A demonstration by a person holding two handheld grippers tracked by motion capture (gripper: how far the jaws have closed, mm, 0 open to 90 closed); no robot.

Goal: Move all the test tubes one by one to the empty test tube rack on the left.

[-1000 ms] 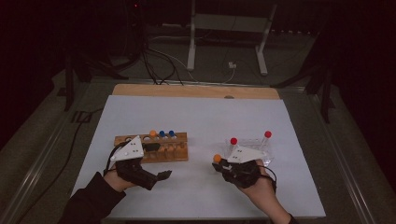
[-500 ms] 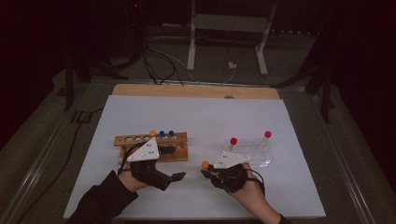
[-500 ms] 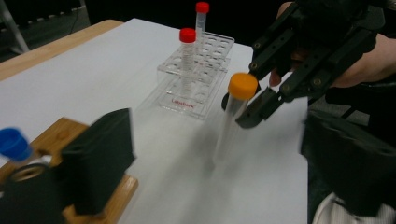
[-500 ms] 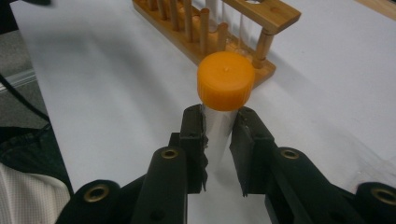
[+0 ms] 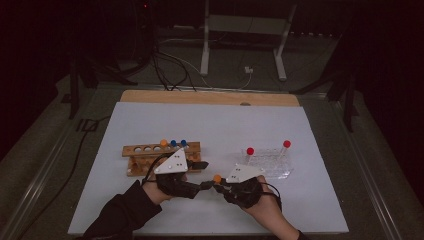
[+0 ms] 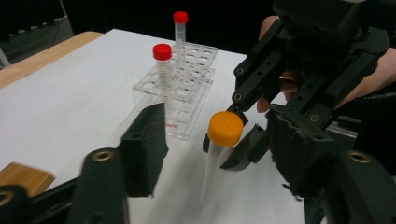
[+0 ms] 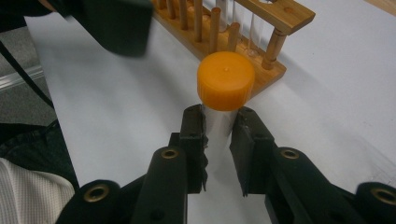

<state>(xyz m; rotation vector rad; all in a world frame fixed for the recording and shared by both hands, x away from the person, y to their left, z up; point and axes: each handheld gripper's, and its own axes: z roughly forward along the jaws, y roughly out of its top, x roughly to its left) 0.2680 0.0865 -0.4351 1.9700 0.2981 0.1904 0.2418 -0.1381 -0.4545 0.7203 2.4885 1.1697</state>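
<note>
Over white table (image 5: pixel 150 125), orange-capped tube (image 7: pixel 225 88) in right tongs (image 7: pixel 218 122)

The left gripper (image 5: pixel 202 186) moved rightward from beside the wooden rack (image 5: pixel 161 157) to meet the right gripper (image 5: pixel 219 187); its jaws had just been closing around the orange-capped tube (image 6: pixel 223 140), not yet pressing it. The right gripper carried that tube leftward from the clear rack (image 5: pixel 270 165).

The right tool (image 5: pixel 218 186) is clamped shut, while the left tool (image 5: pixel 206 184), facing it, has just been closing.

A lab bench: capped sample tubes, wooden rack (image 5: pixel 161 156), clear plastic rack (image 5: pixel 270 164), white table (image 5: pixel 210 125).
</note>
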